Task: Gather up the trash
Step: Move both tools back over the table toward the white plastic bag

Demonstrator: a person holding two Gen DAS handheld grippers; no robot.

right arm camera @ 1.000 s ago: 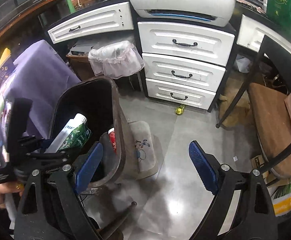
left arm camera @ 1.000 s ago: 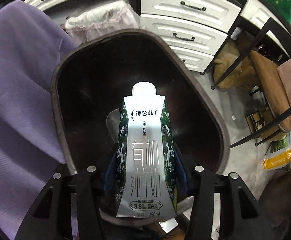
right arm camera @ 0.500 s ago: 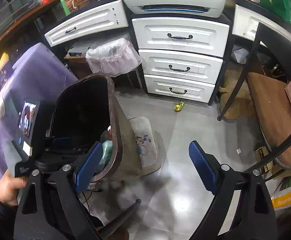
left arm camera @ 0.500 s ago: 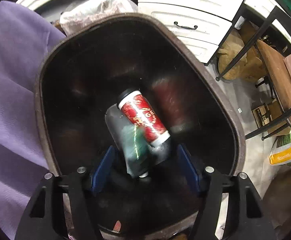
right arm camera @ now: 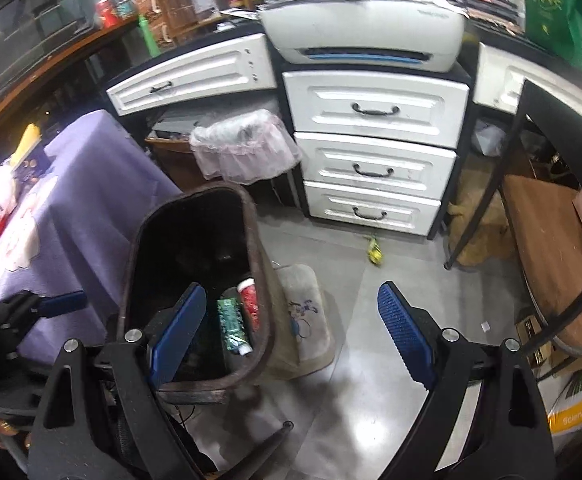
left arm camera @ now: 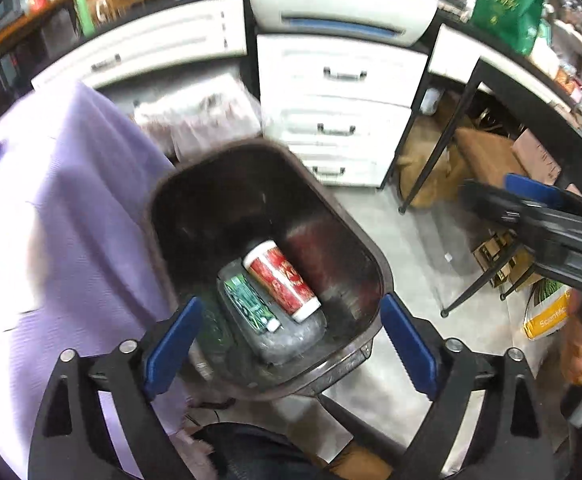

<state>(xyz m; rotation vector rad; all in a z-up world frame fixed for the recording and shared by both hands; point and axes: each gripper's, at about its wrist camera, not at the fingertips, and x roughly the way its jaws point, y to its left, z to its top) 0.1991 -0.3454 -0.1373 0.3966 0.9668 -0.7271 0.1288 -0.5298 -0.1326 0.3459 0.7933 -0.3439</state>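
Milk carton (left arm camera: 251, 302): green-and-white pack lying on its side at the bottom of the trash bin, cap toward the near wall; it lies free, no tongs touching it.
Red cylinder (left arm camera: 281, 280): red-and-white canister or cup, also on its side, lying against the carton's right flank; seen in the right wrist view as well (right arm camera: 249, 307).
Clear plastic item (left arm camera: 291, 338): crumpled transparent container or wrap under both; exact kind cannot be told.
Trash bin (left arm camera: 373, 258): dark brown, tall and open-topped, standing on the floor against the purple-draped worktop, within reach of both hands so that pieces can be dropped straight in.
Left tongs (left arm camera: 291, 348): above the bin's near rim, pointing down into it; jaws have just been opening and now stand wide apart with nothing between them, consistent with a drop just made.
Right tongs (right arm camera: 287, 336): wide open and empty, held over the floor to the right of the bin, apparently idle.
Yellow scrap (right arm camera: 374, 251): small wrapper on the floor before the white drawers, well apart from the bin; a likely next piece to collect.
Second bin (right arm camera: 243, 148): lined with a pale bag, beside the drawers; contents not visible.
Purple cloth (right arm camera: 91, 184): covers the worktop, which carries assorted small items.
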